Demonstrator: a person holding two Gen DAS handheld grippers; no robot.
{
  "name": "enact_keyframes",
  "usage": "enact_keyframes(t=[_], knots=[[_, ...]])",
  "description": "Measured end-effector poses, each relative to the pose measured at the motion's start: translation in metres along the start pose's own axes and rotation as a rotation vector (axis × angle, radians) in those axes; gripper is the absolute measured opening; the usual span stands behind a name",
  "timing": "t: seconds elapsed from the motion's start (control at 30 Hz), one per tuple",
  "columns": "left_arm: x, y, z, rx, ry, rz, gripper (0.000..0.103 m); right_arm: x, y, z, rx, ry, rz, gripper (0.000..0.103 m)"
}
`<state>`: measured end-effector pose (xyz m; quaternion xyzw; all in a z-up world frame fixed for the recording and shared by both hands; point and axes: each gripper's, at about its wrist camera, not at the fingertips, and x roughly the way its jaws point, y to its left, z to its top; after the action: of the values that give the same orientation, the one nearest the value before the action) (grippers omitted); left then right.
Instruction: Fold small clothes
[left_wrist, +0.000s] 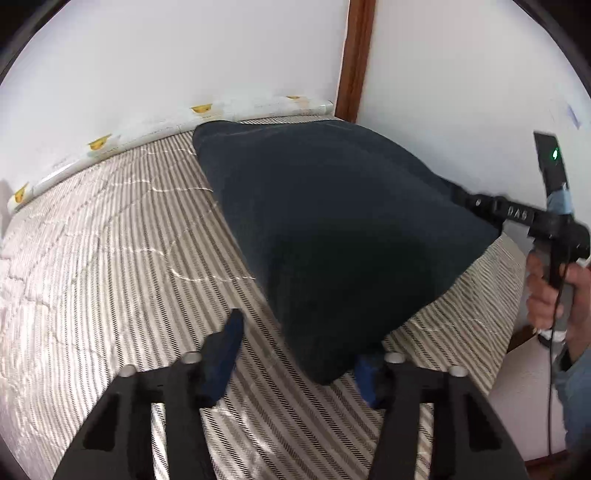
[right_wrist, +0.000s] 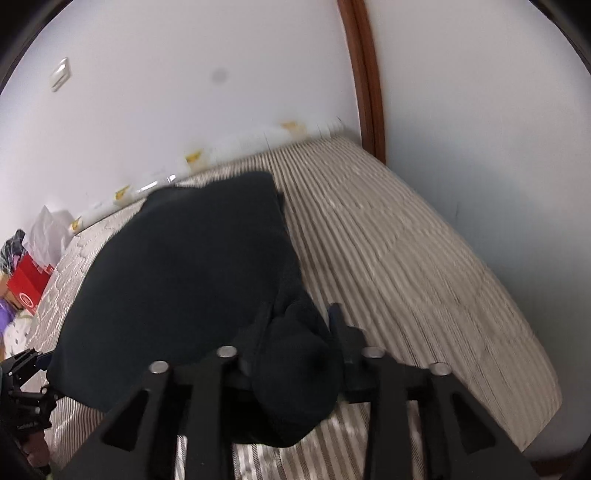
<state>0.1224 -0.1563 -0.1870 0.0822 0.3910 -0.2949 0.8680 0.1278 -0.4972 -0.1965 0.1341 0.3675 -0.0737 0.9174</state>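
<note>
A dark navy garment (left_wrist: 332, 229) lies spread on the striped mattress (left_wrist: 110, 229), its near corner hanging between my left fingers. My left gripper (left_wrist: 299, 354) is open, its blue pads wide apart, with the garment's corner just over the right pad. My right gripper (left_wrist: 480, 206) reaches in from the right and grips the garment's right edge. In the right wrist view, the garment (right_wrist: 184, 273) bunches between the fingers of my right gripper (right_wrist: 295, 332), which is shut on the cloth.
White walls (left_wrist: 184, 55) and a brown wooden post (left_wrist: 356, 59) stand behind the mattress. A rolled white sheet with yellow marks (left_wrist: 110, 144) lies along the wall. A red box (right_wrist: 27, 284) and bags (right_wrist: 48, 232) sit at the far left.
</note>
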Motion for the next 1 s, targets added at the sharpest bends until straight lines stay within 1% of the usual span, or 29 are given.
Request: enact_keyframes(t=[0.03,0.07,0.1,0.13,0.17,0.2,0.23,0.27,0.33,0.4,0.43,0.53,0.67,0.77,0.8,0.87,0.93,1.0], knots=[[-0.001,-0.002,0.000,0.004,-0.003,-0.022,0.029,0.000,-0.002,-0.005,0.012,-0.006,-0.002,0.049],[-0.001,0.000,0.000,0.011,-0.008,-0.016,0.027,-0.001,-0.003,-0.009,0.020,-0.011,-0.006,0.054],[-0.001,-0.002,0.000,0.026,-0.016,0.003,0.026,0.001,-0.002,-0.011,0.023,-0.012,-0.012,0.054],[-0.001,-0.004,-0.001,0.043,-0.024,0.017,0.024,0.004,-0.002,-0.013,0.027,0.002,-0.010,0.049],[-0.003,-0.006,-0.004,0.048,-0.029,0.019,0.022,0.006,-0.002,-0.015,0.030,0.017,0.001,0.027],[-0.008,-0.008,-0.007,0.046,-0.031,0.019,0.022,0.010,0.003,-0.015,0.027,0.032,0.036,0.020],[-0.010,-0.004,-0.007,0.031,-0.037,0.020,0.021,0.012,0.010,-0.015,0.017,0.028,0.030,0.019],[-0.014,0.002,-0.009,0.019,-0.041,0.020,0.020,0.010,0.019,-0.015,-0.008,0.012,0.002,0.018],[-0.022,0.016,-0.011,-0.023,-0.053,0.032,0.019,0.012,0.039,-0.014,-0.042,0.003,0.000,0.018],[-0.032,0.033,-0.016,-0.038,-0.063,0.055,0.019,0.017,0.058,-0.014,-0.043,0.014,0.043,0.017],[-0.039,0.045,-0.021,-0.055,-0.067,0.073,0.018,0.017,0.063,-0.013,-0.042,0.019,0.060,0.017],[-0.065,0.074,-0.038,-0.118,-0.072,0.107,0.018,0.020,0.099,-0.013,-0.064,0.023,0.126,0.017],[-0.092,0.108,-0.061,-0.172,-0.076,0.179,0.018,0.020,0.160,-0.020,-0.142,0.024,0.197,0.017],[-0.105,0.131,-0.080,-0.220,-0.073,0.201,0.018,0.020,0.194,-0.028,-0.191,0.033,0.244,0.017],[-0.110,0.136,-0.088,-0.233,-0.073,0.204,0.018,0.017,0.201,-0.032,-0.204,0.034,0.255,0.017],[-0.111,0.138,-0.094,-0.242,-0.068,0.201,0.018,0.009,0.211,-0.041,-0.234,0.024,0.253,0.017],[-0.109,0.133,-0.094,-0.247,-0.068,0.204,0.018,0.003,0.212,-0.047,-0.245,0.018,0.242,0.017],[-0.108,0.131,-0.092,-0.255,-0.068,0.208,0.018,-0.003,0.203,-0.052,-0.245,0.019,0.232,0.017]])
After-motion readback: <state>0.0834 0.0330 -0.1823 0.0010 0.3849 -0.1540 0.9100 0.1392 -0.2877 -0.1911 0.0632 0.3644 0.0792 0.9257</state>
